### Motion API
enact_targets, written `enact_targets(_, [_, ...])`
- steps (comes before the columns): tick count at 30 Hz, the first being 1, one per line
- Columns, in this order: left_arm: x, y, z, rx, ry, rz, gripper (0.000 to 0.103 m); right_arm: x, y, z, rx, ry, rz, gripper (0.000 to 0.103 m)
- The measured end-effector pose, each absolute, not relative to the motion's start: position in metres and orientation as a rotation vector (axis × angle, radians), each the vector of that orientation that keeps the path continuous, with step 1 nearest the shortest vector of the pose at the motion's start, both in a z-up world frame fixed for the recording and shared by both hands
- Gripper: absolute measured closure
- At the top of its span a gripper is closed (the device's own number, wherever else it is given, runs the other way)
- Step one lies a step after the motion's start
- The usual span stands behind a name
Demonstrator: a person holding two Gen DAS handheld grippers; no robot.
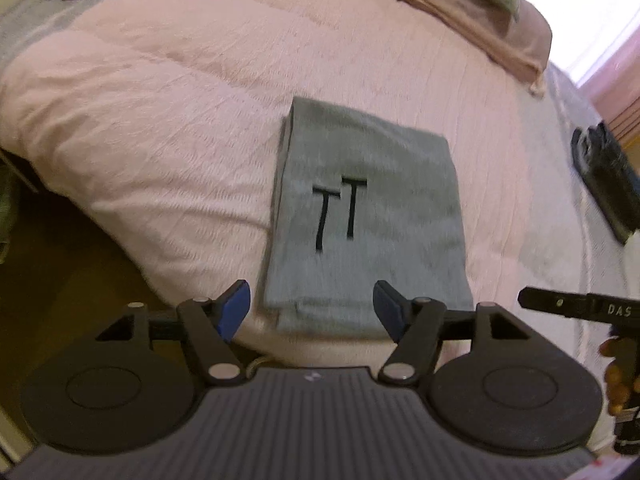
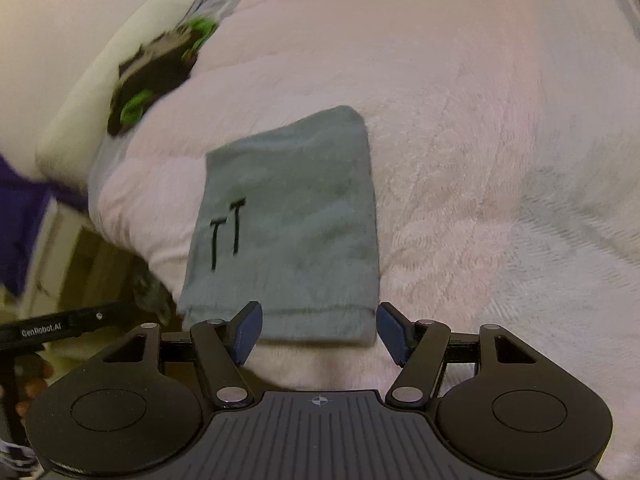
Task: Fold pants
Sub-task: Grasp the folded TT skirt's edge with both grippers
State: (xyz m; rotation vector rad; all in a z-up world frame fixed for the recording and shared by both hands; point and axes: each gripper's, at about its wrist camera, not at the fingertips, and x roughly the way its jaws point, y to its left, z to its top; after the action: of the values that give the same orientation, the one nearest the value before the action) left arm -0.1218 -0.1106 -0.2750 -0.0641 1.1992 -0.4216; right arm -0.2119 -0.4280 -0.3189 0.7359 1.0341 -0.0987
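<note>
Grey pants (image 1: 360, 216) lie folded into a flat rectangle on the pink bedspread (image 1: 160, 100), with a black "TT" mark on top. In the left wrist view my left gripper (image 1: 312, 308) hovers open over the near edge of the pants, blue pads apart, nothing pinched. In the right wrist view the same grey pants (image 2: 296, 224) lie ahead, and my right gripper (image 2: 318, 330) stands open above their near hem, with only cloth below the gap. Part of the right tool (image 1: 576, 308) shows at the right of the left view.
A black and green bundle (image 2: 160, 68) lies at the far left of the bed (image 2: 480, 140). Pillows and a folded pink sheet (image 1: 460, 12) sit at the head end. A dark object (image 1: 604, 176) rests at the right side. The bed's edge drops to the floor (image 1: 60, 264) on the left.
</note>
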Motion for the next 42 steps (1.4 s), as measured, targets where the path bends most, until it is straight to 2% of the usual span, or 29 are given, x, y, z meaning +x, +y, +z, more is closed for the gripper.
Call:
enact_targets(8, [-0.052,-0.096,-0.343,-0.208,1.264,-0.527,0.039,-0.175,-0.459,-0.376,0.767,1.033,-0.074,0.04])
enact_targets(13, [-0.02,-0.093,-0.386,-0.376,1.349,-0.611,0.039,-0.157,-0.474,-0.407,0.866,0.967,-0.021,0.04])
enact_targets(24, [0.012,-0.1,-0.425,-0.565,1.399,-0.739,0.041,-0.133,-0.504,-0.457,1.105,0.885,0.176,0.04])
enact_targets(25, [0.014,-0.101,-0.426,-0.576,1.4,-0.75,0.042,-0.13,-0.505,-0.459,1.114,0.88,0.187,0.041])
enact_targets(27, [0.017,-0.103,-0.428,-0.582,1.403,-0.757,0.052,-0.127,-0.507,-0.461,1.126,0.874,0.19,0.048])
enact_targets(28, [0.018,-0.103,-0.428,-0.583,1.404,-0.758,0.065,-0.127,-0.507,-0.461,1.126,0.875,0.185,0.05])
enact_targets(30, [0.019,-0.104,-0.424,-0.569,1.397,-0.769,0.072,-0.133,-0.507,-0.458,1.124,0.866,0.164,0.062])
enact_targets(31, [0.017,-0.105,-0.42,-0.538,1.387,-0.776,0.079,-0.137,-0.507,-0.456,1.126,0.857,0.152,0.065])
enact_targets(32, [0.017,-0.107,-0.417,-0.518,1.383,-0.779,0.083,-0.142,-0.506,-0.452,1.131,0.842,0.141,0.071])
enact_targets(36, [0.008,-0.112,-0.393,-0.446,1.344,-0.799,0.085,-0.155,-0.493,-0.422,1.09,0.816,0.095,0.08])
enact_targets(42, [0.004,-0.128,-0.346,-0.416,1.326,-0.845,0.086,-0.18,-0.49,-0.373,1.117,0.782,0.012,0.081])
